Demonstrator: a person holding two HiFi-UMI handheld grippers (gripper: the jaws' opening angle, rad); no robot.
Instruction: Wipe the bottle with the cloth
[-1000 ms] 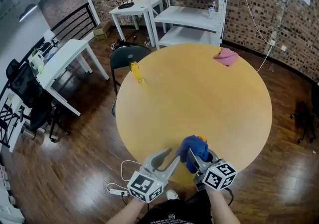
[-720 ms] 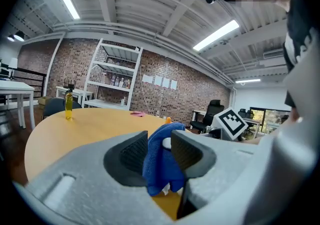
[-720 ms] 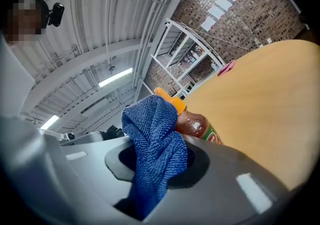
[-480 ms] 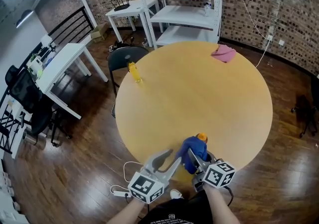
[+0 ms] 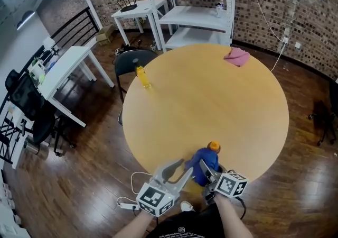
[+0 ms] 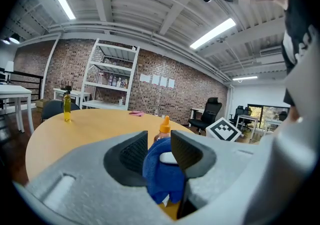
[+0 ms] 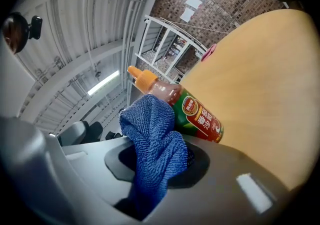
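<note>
**Blue cloth pressed to the sauce bottle at the counter's near edge**

The sauce bottle holds a reddish sauce under an orange cap and stands upright on the round wooden counter, close to the near edge. The right gripper has its jaws clenched on the blue cloth, and the cloth touches the side of the bottle. The left gripper has its jaws released and apart, just beside the cloth and pointing at it.

From the head view only the cap of the bottle shows; the cloth covers the rest. The label print is too small to read.

Far across the counter stand a yellow bottle with yellow liquid and, well apart from it, a pink cloth. Behind are a black chair, a white shelf rack with small bottles, a brick wall and a dark wooden floor.
</note>
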